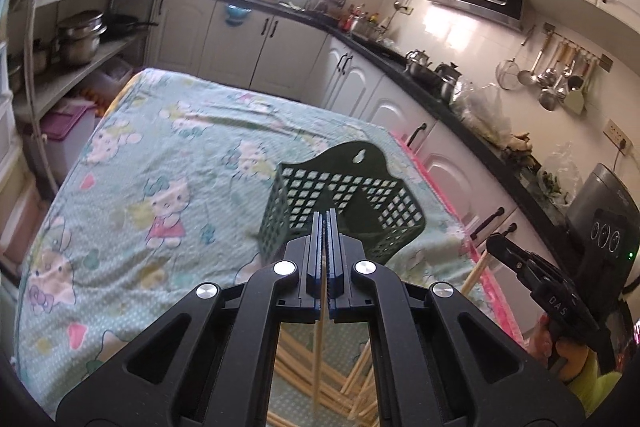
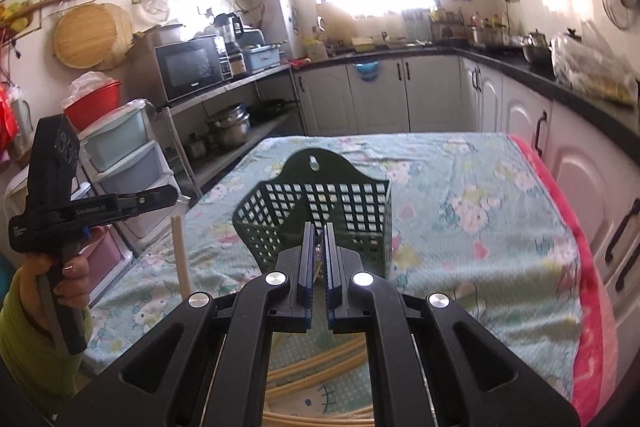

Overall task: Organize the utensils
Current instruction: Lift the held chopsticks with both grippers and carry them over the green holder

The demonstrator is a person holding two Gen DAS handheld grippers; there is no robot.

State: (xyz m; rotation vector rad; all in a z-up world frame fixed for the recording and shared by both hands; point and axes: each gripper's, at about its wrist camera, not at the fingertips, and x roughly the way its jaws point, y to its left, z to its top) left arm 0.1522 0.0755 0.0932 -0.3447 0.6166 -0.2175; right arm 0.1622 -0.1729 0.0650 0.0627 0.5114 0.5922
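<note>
Between the pressed-together jaws of the left gripper point(image 1: 327, 217) a single wooden chopstick point(image 1: 318, 339) is hanging, pinched near its top. Beside it, the right gripper point(image 2: 318, 229) is closing tight on something small I cannot identify. Beyond both, the green lattice utensil basket point(image 2: 320, 223) is standing upright on the cartoon-print cloth point(image 1: 160, 163), while loose chopsticks point(image 1: 344, 383) are lying below. Light, stiff and smooth, each stick is probably best taken near one end.

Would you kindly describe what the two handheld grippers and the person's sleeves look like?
Both the left gripper and the right gripper are matte black, with silver round pivot bolts, blue-edged ridged finger pads, pistol-style handles and small white lettering. The sleeves are yellow-green.
</note>
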